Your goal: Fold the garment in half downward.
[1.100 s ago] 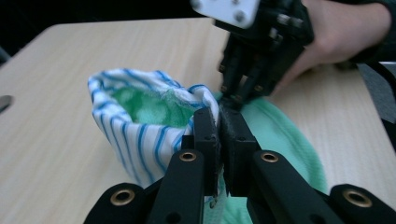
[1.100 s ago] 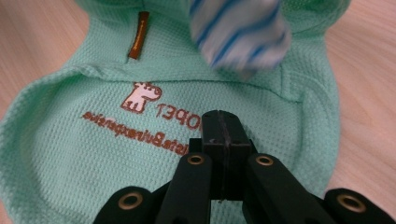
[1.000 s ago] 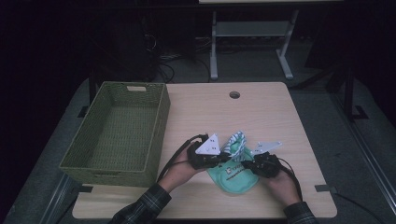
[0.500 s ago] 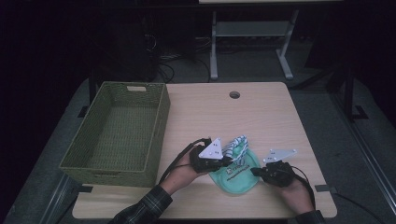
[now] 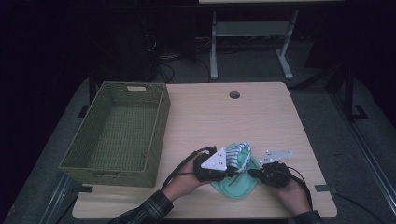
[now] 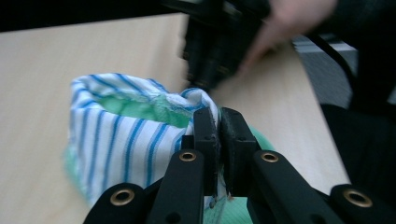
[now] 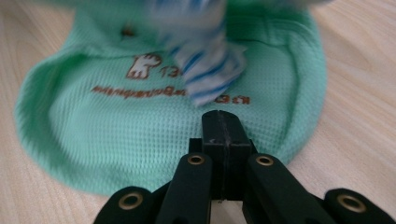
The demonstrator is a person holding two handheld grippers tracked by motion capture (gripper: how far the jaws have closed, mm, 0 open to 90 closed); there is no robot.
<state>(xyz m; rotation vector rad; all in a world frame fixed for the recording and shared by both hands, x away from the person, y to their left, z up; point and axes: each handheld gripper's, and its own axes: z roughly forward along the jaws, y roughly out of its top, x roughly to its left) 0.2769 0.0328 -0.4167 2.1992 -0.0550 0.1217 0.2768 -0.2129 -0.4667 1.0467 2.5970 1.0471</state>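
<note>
Fabric of the mint-green waffle-knit garment (image 5: pixel 237 183) with its blue-and-white striped lining (image 5: pixel 239 153) lay at the near edge of the light wooden table (image 5: pixel 261 121), right of centre, much as it had a second before; the striped part now stood up more rounded. The left gripper (image 5: pixel 229 171) had edged slightly rightward onto the cloth since the earlier frame, while the right gripper (image 5: pixel 252 173) had drawn back a little to the right and then kept its place.

In the left gripper view the left gripper's (image 6: pixel 218 122) jaws were pinching the rim of the striped lining (image 6: pixel 116 140), a thin fold of cloth between them. In the right gripper view the right gripper's (image 7: pixel 221 122) jaws were pressed together with nothing between them, their tips just above the near hem of the green garment (image 7: pixel 93 135), which bore brown printed lettering.

To the left, an olive-green woven rectangular basket (image 5: pixel 156 140) stood along the table's left side, near the left forearm and its trailing cable. A round cable hole (image 5: pixel 234 94) sat at the far middle. The far half of the tabletop and its right side lay bare; the near edge ran just behind both hands.
</note>
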